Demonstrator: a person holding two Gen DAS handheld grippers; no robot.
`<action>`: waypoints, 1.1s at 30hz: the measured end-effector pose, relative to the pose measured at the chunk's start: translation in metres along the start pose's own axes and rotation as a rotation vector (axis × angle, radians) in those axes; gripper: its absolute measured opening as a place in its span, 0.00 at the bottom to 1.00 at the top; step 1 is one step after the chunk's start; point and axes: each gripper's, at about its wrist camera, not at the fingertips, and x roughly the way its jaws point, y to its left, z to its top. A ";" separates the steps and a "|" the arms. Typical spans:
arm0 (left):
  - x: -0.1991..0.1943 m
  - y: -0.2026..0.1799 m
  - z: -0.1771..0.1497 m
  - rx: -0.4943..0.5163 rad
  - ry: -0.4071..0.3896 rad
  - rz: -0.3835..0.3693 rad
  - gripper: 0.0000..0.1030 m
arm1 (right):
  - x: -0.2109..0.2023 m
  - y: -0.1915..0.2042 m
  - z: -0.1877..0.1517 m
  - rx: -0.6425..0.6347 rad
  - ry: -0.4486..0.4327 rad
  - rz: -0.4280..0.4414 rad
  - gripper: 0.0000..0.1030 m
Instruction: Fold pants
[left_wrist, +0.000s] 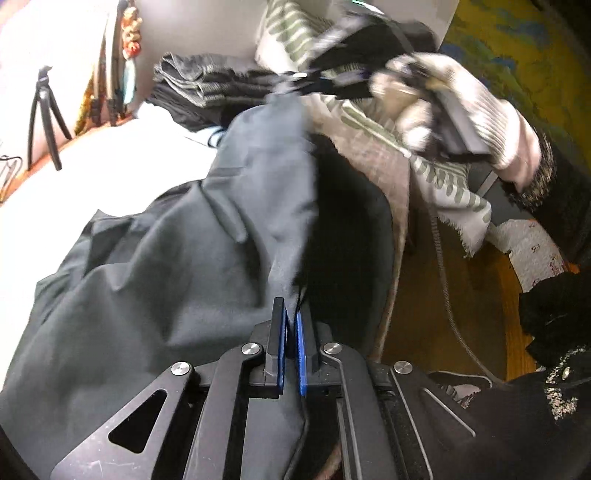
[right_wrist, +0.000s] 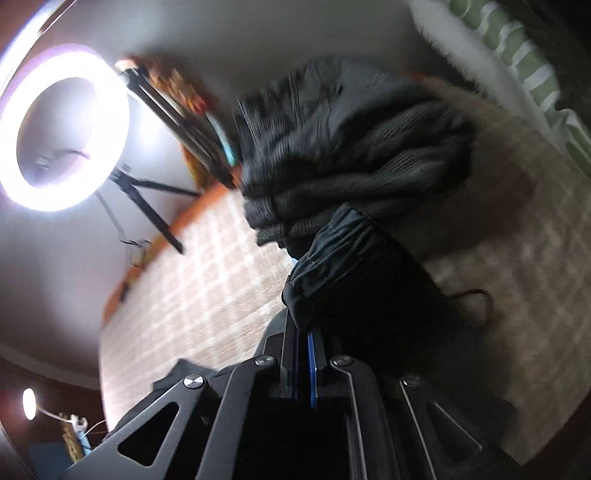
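A pair of dark grey pants (left_wrist: 177, 236) is lying half-spread and rumpled over a pale, checked rug (right_wrist: 207, 280), with one edge being lifted off it. The left gripper (left_wrist: 291, 314) is pinching a fold of that cloth between its blue pads, jaws closed on it. The right gripper (right_wrist: 306, 332) is also closed, clamping a bunched, gathered band of the pants (right_wrist: 332, 251), probably the waistband, though blur makes that uncertain. In the left wrist view the person's right hand (left_wrist: 443, 103), in a pale knitted glove, is holding that second gripper above the far end of the pants. Judging by the loose creases, no neat fold is made yet: the pants are only being picked up by two points, so folding is still at an early stage. Behind them a stack of folded dark clothes (right_wrist: 351, 147) is sitting on the rug, with a green-striped cloth (left_wrist: 369, 122) nearby. A glowing ring light (right_wrist: 62, 129) on a tripod is standing beyond.
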 end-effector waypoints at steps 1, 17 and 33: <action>-0.005 -0.001 -0.001 0.006 -0.005 0.002 0.03 | -0.013 -0.002 -0.005 0.002 -0.015 0.022 0.01; -0.002 -0.030 -0.023 0.088 0.093 0.020 0.03 | -0.010 -0.121 -0.125 0.255 0.008 0.119 0.01; 0.001 -0.029 -0.031 0.059 0.124 -0.002 0.03 | -0.017 -0.159 -0.097 0.352 -0.056 0.121 0.64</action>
